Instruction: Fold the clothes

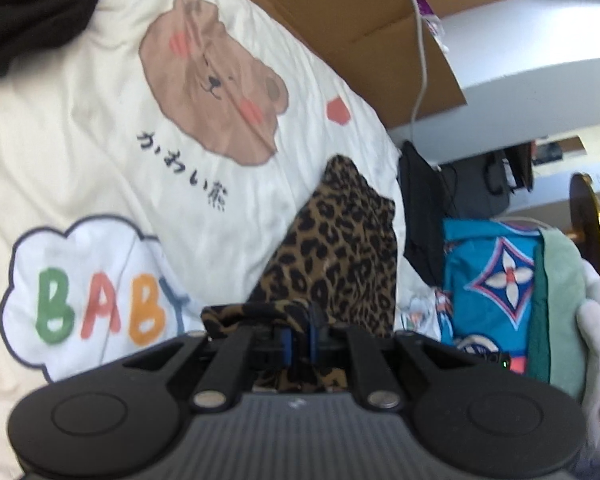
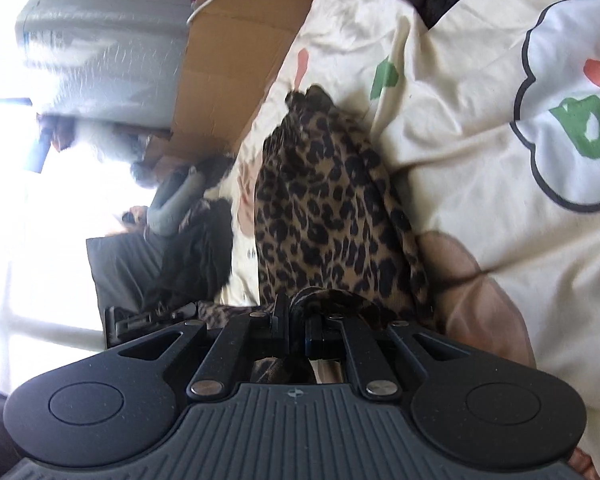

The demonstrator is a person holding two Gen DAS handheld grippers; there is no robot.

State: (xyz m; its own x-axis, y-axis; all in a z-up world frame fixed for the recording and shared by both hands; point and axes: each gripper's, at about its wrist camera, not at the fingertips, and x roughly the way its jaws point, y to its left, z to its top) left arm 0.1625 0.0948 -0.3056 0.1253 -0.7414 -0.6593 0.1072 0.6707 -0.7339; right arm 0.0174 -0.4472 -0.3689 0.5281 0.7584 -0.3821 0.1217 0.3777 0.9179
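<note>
A leopard-print garment [image 1: 340, 248] hangs over a cream bedspread [image 1: 80, 128] printed with a brown bear and a "BABY" cloud. My left gripper [image 1: 299, 334] is shut on one edge of this garment, the cloth bunched between its blue-padded fingers. In the right wrist view the same leopard-print garment [image 2: 324, 208] stretches away from my right gripper [image 2: 298, 320], which is shut on another edge of it. The cloth is lifted off the cream bedspread [image 2: 460, 120] and drapes down from both grips.
A cardboard sheet [image 1: 360, 20] with a white cable [image 1: 422, 60] runs along the bed's far side. Black clothing [image 1: 28, 4] lies at the top of the bed. A blue patterned cloth [image 1: 492, 276] and a green one sit right. A seated person [image 2: 172, 200] is beyond the bed edge.
</note>
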